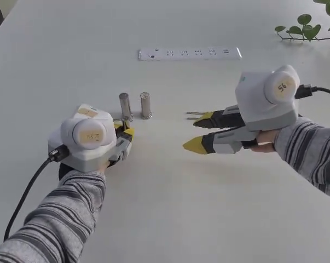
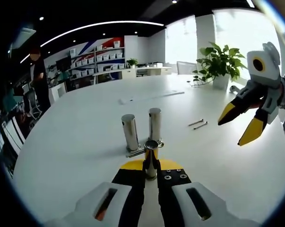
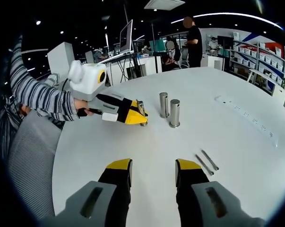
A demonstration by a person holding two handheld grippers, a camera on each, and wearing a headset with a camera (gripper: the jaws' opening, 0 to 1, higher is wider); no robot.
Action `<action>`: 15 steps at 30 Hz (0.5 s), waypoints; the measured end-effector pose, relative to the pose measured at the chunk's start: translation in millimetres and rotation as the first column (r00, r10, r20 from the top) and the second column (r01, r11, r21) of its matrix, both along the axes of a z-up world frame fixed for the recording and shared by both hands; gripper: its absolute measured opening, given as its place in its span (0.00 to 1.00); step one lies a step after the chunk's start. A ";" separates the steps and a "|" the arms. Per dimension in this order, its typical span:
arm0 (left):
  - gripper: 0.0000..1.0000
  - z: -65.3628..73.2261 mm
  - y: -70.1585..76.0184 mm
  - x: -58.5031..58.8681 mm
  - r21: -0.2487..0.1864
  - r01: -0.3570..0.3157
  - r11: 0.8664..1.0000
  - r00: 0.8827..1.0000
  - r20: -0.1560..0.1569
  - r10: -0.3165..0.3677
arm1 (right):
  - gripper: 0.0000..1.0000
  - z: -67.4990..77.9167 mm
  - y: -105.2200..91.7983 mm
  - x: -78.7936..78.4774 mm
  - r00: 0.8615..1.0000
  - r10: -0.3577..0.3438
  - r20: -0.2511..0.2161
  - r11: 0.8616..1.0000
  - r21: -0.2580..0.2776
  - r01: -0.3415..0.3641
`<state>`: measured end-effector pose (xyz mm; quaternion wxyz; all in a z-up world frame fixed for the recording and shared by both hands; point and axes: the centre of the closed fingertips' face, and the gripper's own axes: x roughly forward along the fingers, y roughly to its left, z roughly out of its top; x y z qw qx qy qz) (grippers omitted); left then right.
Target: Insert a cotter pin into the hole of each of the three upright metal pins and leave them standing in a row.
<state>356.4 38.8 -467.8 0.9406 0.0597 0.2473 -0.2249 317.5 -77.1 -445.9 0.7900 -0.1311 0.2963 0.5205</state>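
In the head view the left claw (image 1: 126,129) sits behind its own housing, just beside the two standing metal pins (image 1: 146,104). Its yellow tips peek out, and the third metal pin (image 2: 151,153) it clamps is mostly covered there. In the left gripper view that pin's lower part is buried between the jaws. The cotter pins (image 1: 195,115), farther from the standing pins, run partly behind the right claw (image 1: 191,133). Holes in the standing pins are too small to make out. Well beyond them, the plant (image 1: 312,24) is cut off by the picture's edge.
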 end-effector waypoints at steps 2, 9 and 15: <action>0.05 -1.3 2.2 -0.3 0.000 -0.003 1.000 1.000 -0.003 0.003 | 0.33 -0.5 -0.3 -0.3 1.000 0.002 -0.003 1.000 -0.002 -0.002; 0.05 -1.0 4.7 -0.9 -0.015 -0.003 1.000 1.000 -0.001 0.003 | 0.32 0.6 0.6 -1.2 1.000 0.002 -0.005 1.000 -0.005 -0.002; 0.06 -0.2 4.2 -2.2 -0.018 0.000 1.000 1.000 0.004 0.000 | 0.32 1.2 1.7 -2.2 1.000 -0.002 -0.004 1.000 -0.008 0.002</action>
